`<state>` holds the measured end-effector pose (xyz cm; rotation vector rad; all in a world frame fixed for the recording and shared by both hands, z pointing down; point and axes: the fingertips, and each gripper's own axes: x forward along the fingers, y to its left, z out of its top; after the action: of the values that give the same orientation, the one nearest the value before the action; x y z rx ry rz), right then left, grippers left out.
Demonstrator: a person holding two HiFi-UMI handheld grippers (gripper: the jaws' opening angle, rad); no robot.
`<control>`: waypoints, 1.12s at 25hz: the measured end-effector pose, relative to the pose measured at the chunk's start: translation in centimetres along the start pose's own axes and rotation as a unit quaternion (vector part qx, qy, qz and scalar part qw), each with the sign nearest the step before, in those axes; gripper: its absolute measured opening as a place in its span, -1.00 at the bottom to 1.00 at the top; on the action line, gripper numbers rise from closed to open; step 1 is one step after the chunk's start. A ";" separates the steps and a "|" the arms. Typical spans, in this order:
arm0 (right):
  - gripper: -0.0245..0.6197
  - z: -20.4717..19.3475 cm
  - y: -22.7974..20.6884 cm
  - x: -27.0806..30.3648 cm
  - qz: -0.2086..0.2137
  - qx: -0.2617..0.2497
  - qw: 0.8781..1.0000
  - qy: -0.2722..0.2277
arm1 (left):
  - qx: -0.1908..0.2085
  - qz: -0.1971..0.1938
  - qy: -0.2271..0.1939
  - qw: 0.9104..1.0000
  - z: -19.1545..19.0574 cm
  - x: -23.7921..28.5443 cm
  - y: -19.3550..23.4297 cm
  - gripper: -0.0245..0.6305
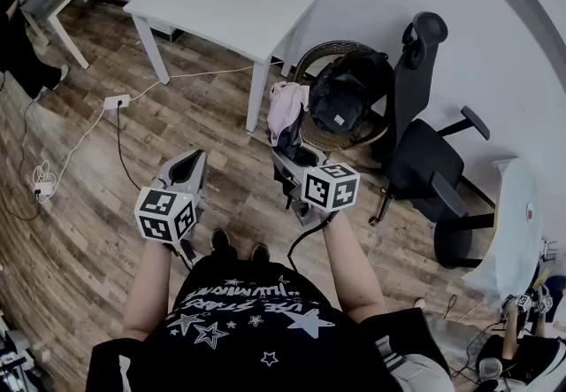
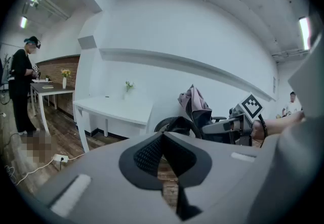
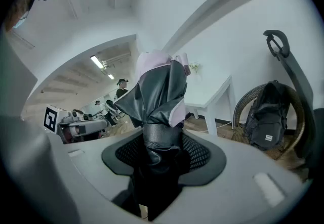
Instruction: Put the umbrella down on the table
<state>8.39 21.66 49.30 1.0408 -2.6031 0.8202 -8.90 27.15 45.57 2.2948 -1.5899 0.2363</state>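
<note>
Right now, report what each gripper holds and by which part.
Right gripper clamps the folded pink-and-black fabric umbrella just below its strap band; left gripper holds nothing.

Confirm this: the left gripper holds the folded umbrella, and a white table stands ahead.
Not quite: it is the right gripper that holds the folded umbrella, its jaws closed on it, as the right gripper view shows. The left gripper is shut on nothing. A white table does stand ahead.

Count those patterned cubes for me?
2. One cube on the left gripper, the other cube on the right gripper holding the umbrella. Farther ones may be too small to tell.
</note>
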 end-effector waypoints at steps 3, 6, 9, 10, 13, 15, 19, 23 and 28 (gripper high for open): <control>-0.20 0.1 0.3 0.1 -0.002 0.000 1.000 -0.002 | 0.000 -0.003 0.000 1.000 0.1 -0.1 0.2 -0.92; -0.20 0.3 0.6 0.6 -0.006 0.006 1.000 -0.005 | -0.002 -0.005 0.001 1.000 0.1 -0.3 1.0 -0.92; -0.20 0.4 0.6 1.3 -0.011 0.011 1.000 -0.007 | -0.004 -0.008 0.002 1.000 0.0 -0.1 2.0 -0.92; -0.20 0.3 0.7 1.5 -0.013 0.011 1.000 -0.006 | -0.004 -0.009 0.002 1.000 -0.1 0.0 2.4 -0.92; -0.20 0.2 0.9 2.5 -0.021 0.009 1.000 -0.001 | -0.009 -0.012 0.002 1.000 0.0 0.2 3.7 -0.92; -0.20 0.1 1.0 3.2 -0.025 0.008 1.000 0.004 | -0.012 -0.015 0.004 1.000 -0.2 0.2 4.6 -0.92; -0.20 0.6 1.3 4.9 -0.033 0.010 0.999 0.006 | -0.021 -0.017 0.007 1.000 -0.7 0.0 7.0 -0.92; -0.20 1.6 1.5 6.0 -0.050 -0.001 0.999 0.000 | -0.017 -0.022 0.005 1.000 -0.4 0.0 9.5 -0.92; -0.19 2.5 1.4 6.7 -0.060 0.010 0.998 -0.009 | -0.009 -0.034 0.004 0.999 0.6 0.8 11.2 -0.92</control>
<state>2.54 17.27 49.34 1.2023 -2.5235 0.8138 -19.05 22.68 47.24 2.3271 -1.5013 0.2128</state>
